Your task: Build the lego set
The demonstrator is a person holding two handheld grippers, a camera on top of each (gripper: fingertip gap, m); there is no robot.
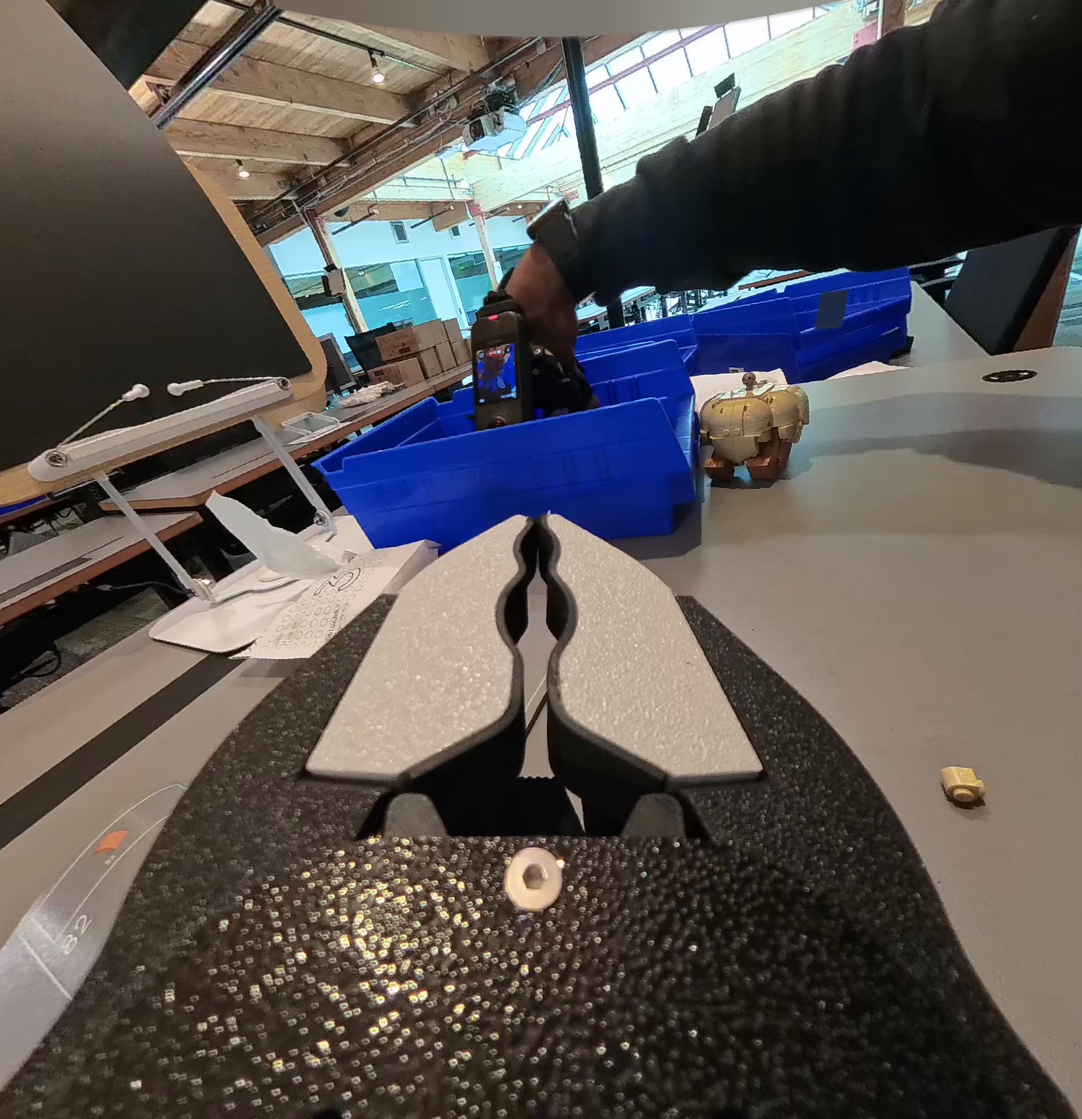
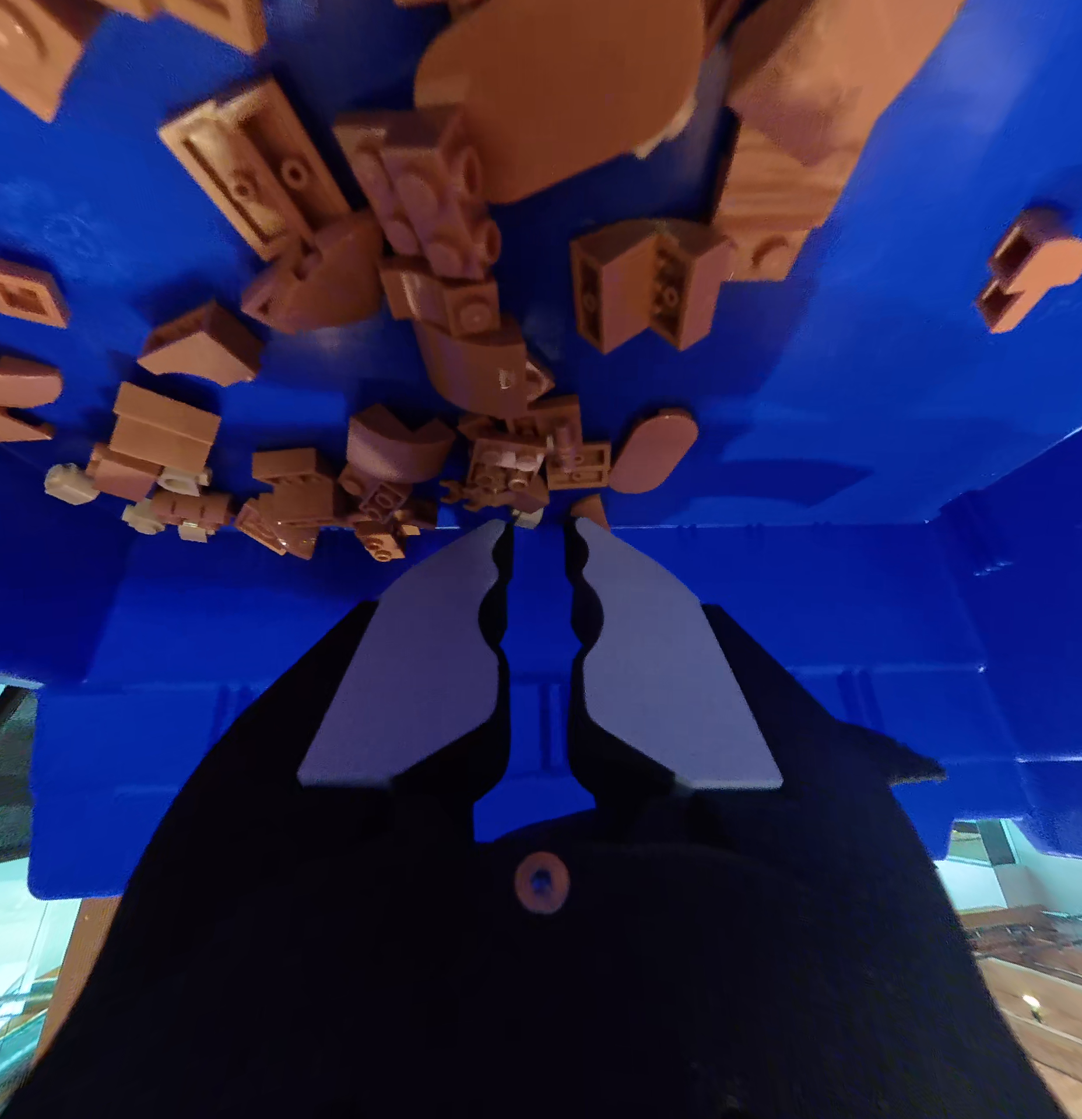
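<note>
Grey table point(image 1: 890, 605), blue bin point(image 2: 890, 363), brown bricks point(image 2: 429, 200) inside

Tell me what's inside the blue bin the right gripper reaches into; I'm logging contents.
The blue bin holds loose brown building bricks and a few pale pieces. The right gripper covers part of the floor, and stacked bricks hide whatever lies beneath.

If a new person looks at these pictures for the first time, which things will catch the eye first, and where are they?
The blue bin dominates both views: it stands on the grey table ahead of the shut left tool. The right tool is lowered into the bin, its fingers apart, their tips at a heap of brown building bricks on the bin floor. To the right of the bin stands a tan, rounded brick figure on brown feet.
</note>
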